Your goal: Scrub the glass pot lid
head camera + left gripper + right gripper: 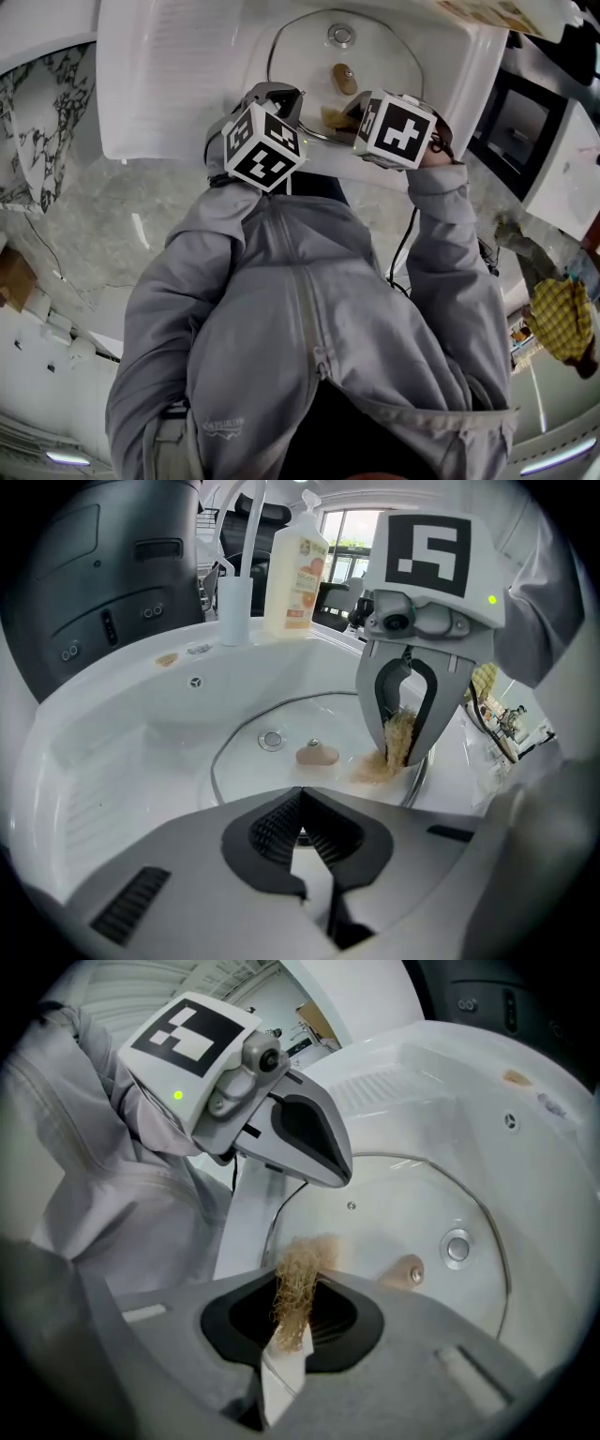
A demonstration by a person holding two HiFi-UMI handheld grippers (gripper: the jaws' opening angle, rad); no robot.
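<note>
Glass pot lid (pixel 300 726): lies flat in white sink (pixel 122 733), knob (pixel 317 755) up. Likely rigid, breakable, slick; steady by rim or knob. Left gripper (pixel 300 832) clenched, seemingly empty; right gripper (pixel 292 1330) grasping tan fibre scrubber (pixel 298 1274)

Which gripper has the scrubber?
The right gripper: a tan fibrous scrubber is clamped between its jaws. The left gripper has its jaws closed with no scrubber in them.
</note>
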